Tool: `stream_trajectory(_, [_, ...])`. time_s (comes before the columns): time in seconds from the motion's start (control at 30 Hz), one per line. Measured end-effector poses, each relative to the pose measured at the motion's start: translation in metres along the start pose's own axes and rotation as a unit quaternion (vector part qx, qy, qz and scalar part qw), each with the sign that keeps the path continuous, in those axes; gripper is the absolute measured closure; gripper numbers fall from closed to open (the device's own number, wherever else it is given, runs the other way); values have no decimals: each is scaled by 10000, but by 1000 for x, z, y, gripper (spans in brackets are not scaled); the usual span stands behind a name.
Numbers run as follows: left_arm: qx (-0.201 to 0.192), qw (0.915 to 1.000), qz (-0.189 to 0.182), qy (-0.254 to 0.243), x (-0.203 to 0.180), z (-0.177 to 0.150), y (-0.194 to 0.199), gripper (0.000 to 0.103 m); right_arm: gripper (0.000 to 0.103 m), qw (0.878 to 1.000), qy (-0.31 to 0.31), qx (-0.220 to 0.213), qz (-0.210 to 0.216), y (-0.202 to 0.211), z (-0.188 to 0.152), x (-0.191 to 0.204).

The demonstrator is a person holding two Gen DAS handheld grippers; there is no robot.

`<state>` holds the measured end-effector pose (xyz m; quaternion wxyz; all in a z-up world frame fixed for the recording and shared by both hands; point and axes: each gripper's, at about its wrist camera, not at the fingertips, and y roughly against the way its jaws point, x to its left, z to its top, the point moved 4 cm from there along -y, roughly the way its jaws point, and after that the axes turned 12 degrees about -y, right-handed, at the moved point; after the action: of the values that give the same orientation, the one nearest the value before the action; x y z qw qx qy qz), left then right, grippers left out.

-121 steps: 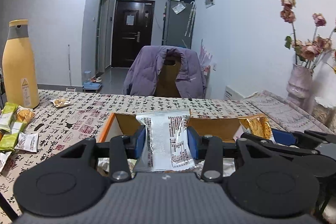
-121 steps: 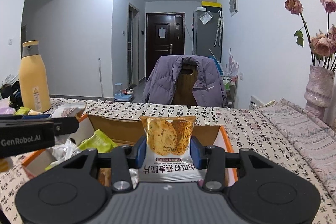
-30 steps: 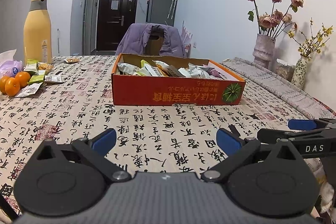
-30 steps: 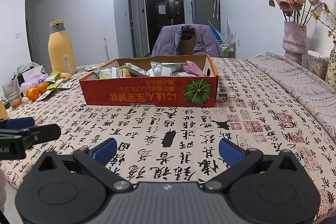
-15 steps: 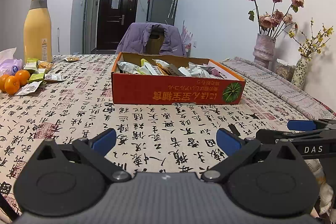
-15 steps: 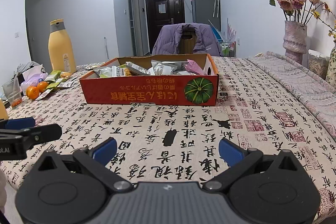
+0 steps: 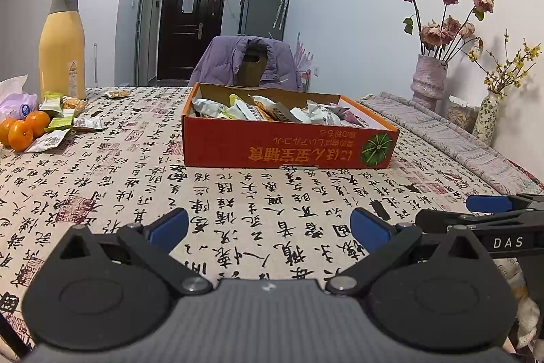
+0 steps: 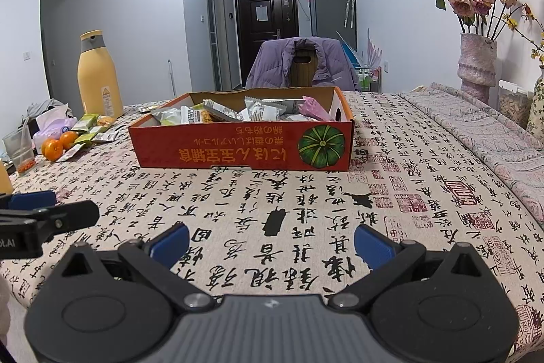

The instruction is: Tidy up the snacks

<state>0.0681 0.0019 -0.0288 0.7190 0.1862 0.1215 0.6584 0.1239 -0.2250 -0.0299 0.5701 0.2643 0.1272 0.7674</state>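
A red cardboard box (image 7: 289,152) with a pumpkin print stands on the table ahead, holding several snack packets (image 7: 258,111). It also shows in the right wrist view (image 8: 238,152) with the packets (image 8: 238,114) inside. My left gripper (image 7: 268,227) is open and empty, low over the tablecloth near the front edge, well short of the box. My right gripper (image 8: 272,238) is open and empty too, level with the left one. A few loose snack packets (image 7: 61,121) lie at the far left beside the oranges (image 7: 23,130).
A tall yellow bottle (image 7: 62,46) stands at the back left. A vase of dried roses (image 7: 428,84) and a smaller vase (image 7: 486,118) stand at the right. A chair with a purple jacket (image 7: 250,63) is behind the table. A glass (image 8: 20,152) stands at the left edge.
Four seconds ago each gripper was shut on a snack packet over the box. Now both are open and empty, drawn back from the box. In the last second they hardly moved.
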Motion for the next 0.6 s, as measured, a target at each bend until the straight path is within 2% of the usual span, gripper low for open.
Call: stream_trajectory(0.6, [-5, 9999, -115, 47, 0, -2, 1, 0, 0, 10000, 8, 38, -15, -2, -6, 1])
